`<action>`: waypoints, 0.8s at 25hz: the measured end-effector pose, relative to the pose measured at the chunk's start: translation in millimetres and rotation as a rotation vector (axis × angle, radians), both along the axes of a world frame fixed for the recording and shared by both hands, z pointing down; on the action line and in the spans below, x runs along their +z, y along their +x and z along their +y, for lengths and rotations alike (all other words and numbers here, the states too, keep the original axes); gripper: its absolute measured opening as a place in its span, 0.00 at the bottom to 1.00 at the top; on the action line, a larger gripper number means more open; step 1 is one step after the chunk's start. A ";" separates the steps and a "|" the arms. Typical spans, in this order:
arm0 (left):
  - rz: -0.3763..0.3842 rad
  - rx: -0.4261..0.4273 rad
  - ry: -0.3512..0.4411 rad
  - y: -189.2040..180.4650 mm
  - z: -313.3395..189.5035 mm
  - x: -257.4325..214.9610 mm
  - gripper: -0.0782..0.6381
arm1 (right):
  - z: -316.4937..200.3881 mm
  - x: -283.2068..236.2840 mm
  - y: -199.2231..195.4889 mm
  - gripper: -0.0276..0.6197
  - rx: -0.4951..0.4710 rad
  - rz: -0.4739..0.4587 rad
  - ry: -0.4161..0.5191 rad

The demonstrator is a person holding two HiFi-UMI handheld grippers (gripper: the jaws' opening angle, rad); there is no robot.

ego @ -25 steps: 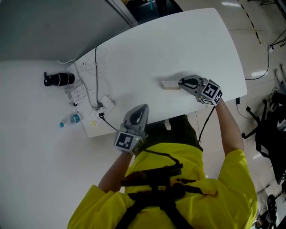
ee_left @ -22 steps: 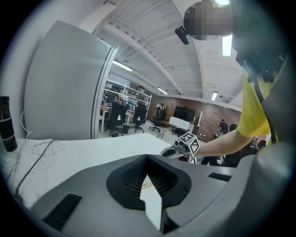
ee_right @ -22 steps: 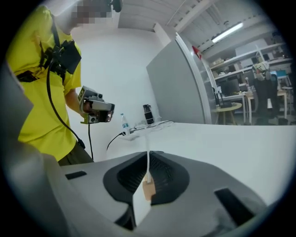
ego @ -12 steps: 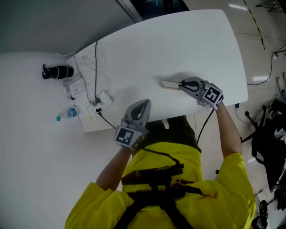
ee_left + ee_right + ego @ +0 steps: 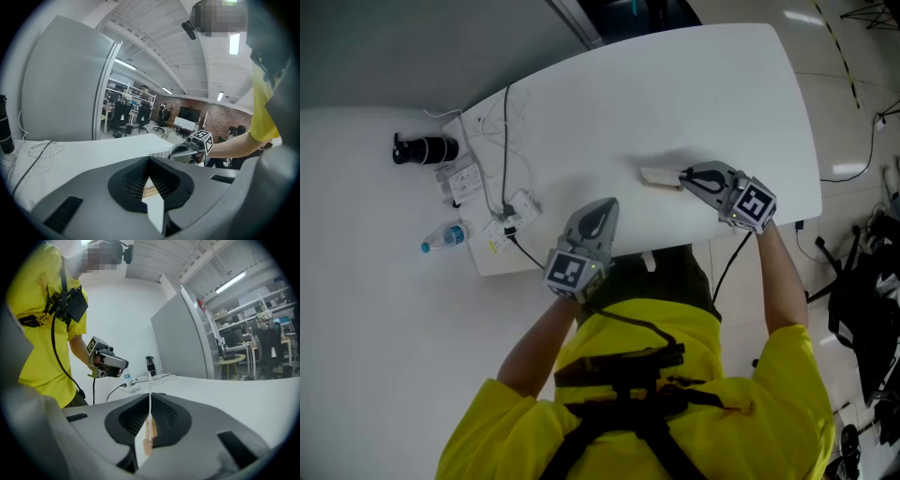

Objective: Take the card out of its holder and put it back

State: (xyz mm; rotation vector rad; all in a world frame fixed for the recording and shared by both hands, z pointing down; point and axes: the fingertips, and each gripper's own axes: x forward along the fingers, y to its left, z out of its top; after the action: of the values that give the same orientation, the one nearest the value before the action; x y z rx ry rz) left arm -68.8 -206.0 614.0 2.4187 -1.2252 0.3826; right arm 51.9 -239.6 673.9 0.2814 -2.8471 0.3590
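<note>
Right gripper [image 5: 684,175] has just tightened a little and now pinches the card [image 5: 150,399] edge-on. The card's lower end seems still seated in the wooden holder [image 5: 657,176], centre-right on the table [image 5: 694,84]. Left gripper [image 5: 607,206] sits lower centre, pressed together and empty, so pulling the card out looks like the next step.

Bright, even light from overhead: the glossy white tabletop [image 5: 675,94] nearly washes out, with a soft shadow by the grey right tool [image 5: 682,175]. Both gripper views bend hard and go black at the corners; a long ceiling strip lamp [image 5: 234,43] glares, and whatever sits closest looks soft.
</note>
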 end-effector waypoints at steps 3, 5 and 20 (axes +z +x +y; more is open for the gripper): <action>-0.015 -0.007 0.010 4.1 -15.6 5.2 0.11 | -5.4 -17.4 3.9 0.08 0.009 -0.017 0.015; -0.030 -0.012 0.000 6.0 -24.8 5.5 0.11 | -10.9 -31.2 4.6 0.08 0.014 -0.032 0.021; 0.007 -0.009 0.133 21.4 -43.2 -54.0 0.11 | -19.2 -210.9 18.9 0.07 -0.029 -0.081 0.238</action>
State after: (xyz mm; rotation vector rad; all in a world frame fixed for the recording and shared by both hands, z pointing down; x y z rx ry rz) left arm -47.4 -249.2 559.9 2.5220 -1.2962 0.2977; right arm 70.8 -258.8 463.0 0.2756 -2.9721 0.0242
